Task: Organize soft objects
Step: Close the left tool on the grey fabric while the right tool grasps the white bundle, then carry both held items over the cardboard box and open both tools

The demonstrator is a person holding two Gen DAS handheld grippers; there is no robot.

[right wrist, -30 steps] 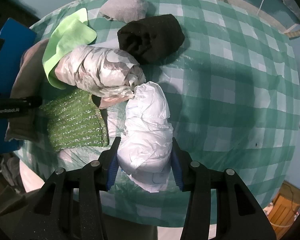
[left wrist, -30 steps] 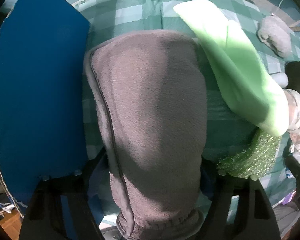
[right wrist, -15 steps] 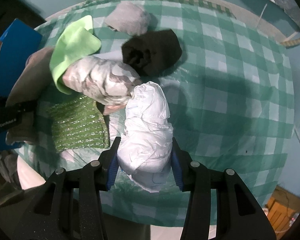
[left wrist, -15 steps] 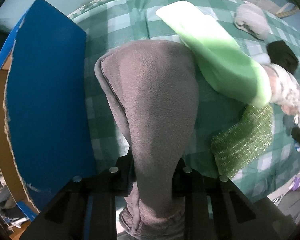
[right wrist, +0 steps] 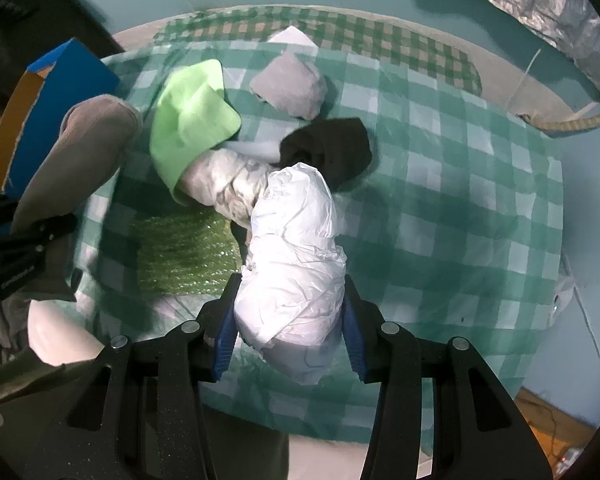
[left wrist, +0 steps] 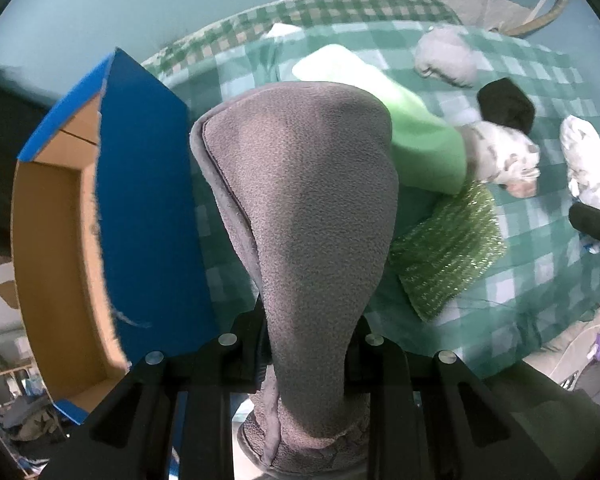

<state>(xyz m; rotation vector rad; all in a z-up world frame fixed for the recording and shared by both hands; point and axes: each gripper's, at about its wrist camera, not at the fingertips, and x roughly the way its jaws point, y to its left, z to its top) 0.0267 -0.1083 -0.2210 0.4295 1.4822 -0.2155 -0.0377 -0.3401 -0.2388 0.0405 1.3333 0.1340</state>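
A grey fleece cloth (left wrist: 300, 208) is clamped in the left gripper (left wrist: 308, 364), frame centre. A white plastic bundle (right wrist: 296, 264) is pinched by the right gripper (right wrist: 288, 328), above the checked worktop (right wrist: 440, 200).

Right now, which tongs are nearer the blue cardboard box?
Left. The left tongs, shut on the grey fleece cloth, hang right beside the box. The right tongs, holding the white plastic bundle, are farther across the table.

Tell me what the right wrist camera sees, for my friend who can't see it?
The right gripper clamps a crinkly white plastic bundle above a green checked tablecloth. Beyond it lie a lime green cloth, a grey cloth and a black cloth.
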